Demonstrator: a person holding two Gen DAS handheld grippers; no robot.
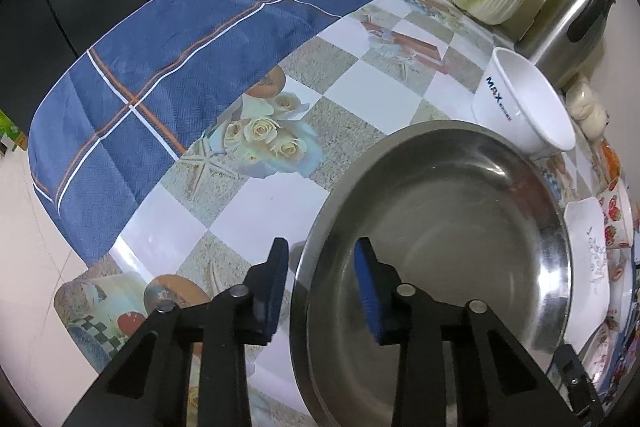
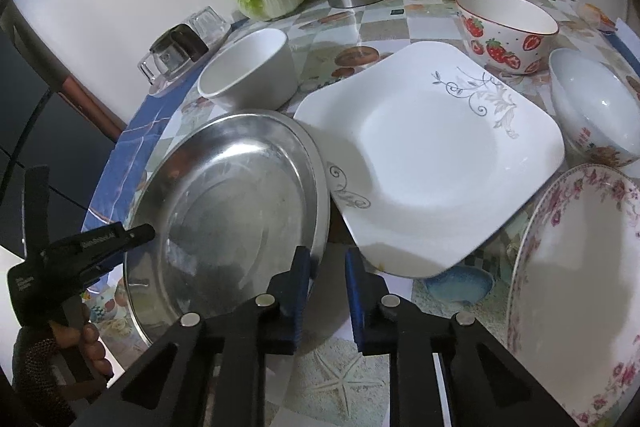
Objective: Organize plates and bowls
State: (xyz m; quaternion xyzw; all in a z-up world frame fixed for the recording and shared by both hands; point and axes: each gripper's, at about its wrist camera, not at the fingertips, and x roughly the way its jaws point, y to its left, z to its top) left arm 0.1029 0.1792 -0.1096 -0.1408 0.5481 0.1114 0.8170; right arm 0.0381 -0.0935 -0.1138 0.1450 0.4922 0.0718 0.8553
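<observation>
- The left tool [image 1: 320, 255] stood wide, its two blue pads straddling the near rim of the steel plate [image 1: 440, 227] with a gap on either side; one pad sat inside the dish, the other outside over the bench [image 1: 260, 203].
- The right tool [image 2: 327, 263] stood at a narrow gap, gripping nothing, its tips just short of the spot where the steel plate [image 2: 232, 211] met the square white plate [image 2: 432, 155].
- The steel plate's edge overlapped the square plate's left corner.
- Ahead-left of the right tool stood a plain white bowl [image 2: 248, 67].
- Ahead-right stood a strawberry bowl [image 2: 504, 27] and a floral bowl [image 2: 592, 115].
- A rose-rimmed plate [image 2: 576, 287] lay close on the right.
</observation>
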